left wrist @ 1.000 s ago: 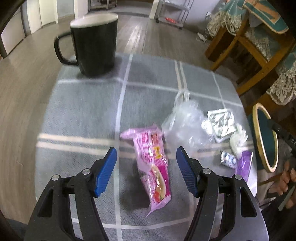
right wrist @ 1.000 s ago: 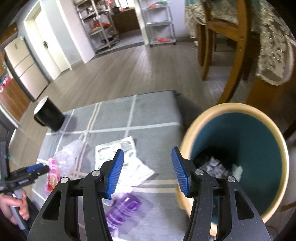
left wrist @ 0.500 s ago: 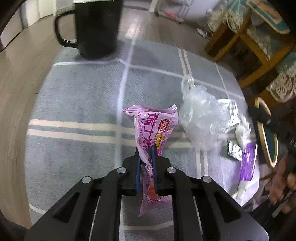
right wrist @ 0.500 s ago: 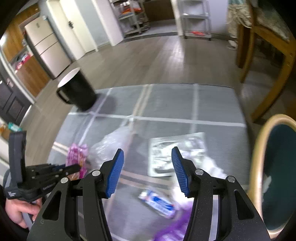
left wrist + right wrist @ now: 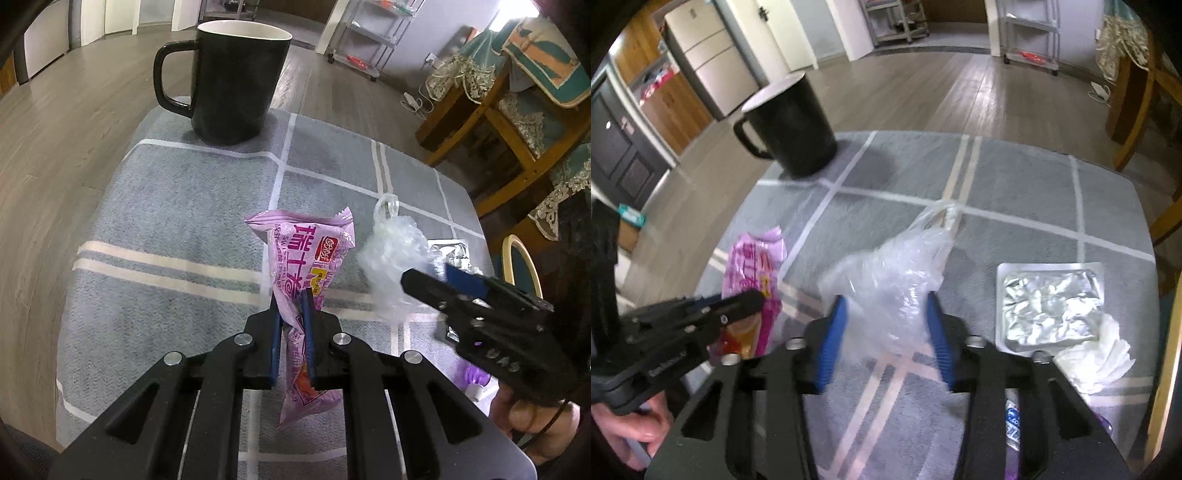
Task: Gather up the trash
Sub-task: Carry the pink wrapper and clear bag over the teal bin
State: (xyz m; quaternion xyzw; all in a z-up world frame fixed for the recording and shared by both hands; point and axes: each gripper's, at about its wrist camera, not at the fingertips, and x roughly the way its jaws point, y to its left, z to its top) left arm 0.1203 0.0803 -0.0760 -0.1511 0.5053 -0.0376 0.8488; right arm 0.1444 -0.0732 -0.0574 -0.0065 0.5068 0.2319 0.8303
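Left wrist view: left gripper [image 5: 291,306] has its blue pads clamped on the pink snack wrapper [image 5: 306,258], gripping it about mid-length; the wrapper's top end stands up above the jaws, its lower end hangs below them, over the grey checked cloth [image 5: 177,221]. Landmark: black mug [image 5: 236,81], upright at the cloth's far edge, handle to the left of the picture. The wrapper is nearer the camera than the mug and slightly right of it.

Right wrist view: right gripper [image 5: 884,332] jaws closing, with the crumpled clear plastic bag [image 5: 890,269] between the blue fingers [image 5: 831,336]; whether the pads press it yet, cannot tell — frame is blurred. The bag lies nearer the camera and right of the mug, just beside the wrapper. Farther right from the mug: a silver foil tray [image 5: 1051,302], flat on the cloth, with white crumpled tissue [image 5: 1097,354] touching its near corner. A small blue-and-white packet [image 5: 1012,424] shows under the right finger. A hand [image 5: 628,428] holds the left gripper's handle at the picture's lower left.
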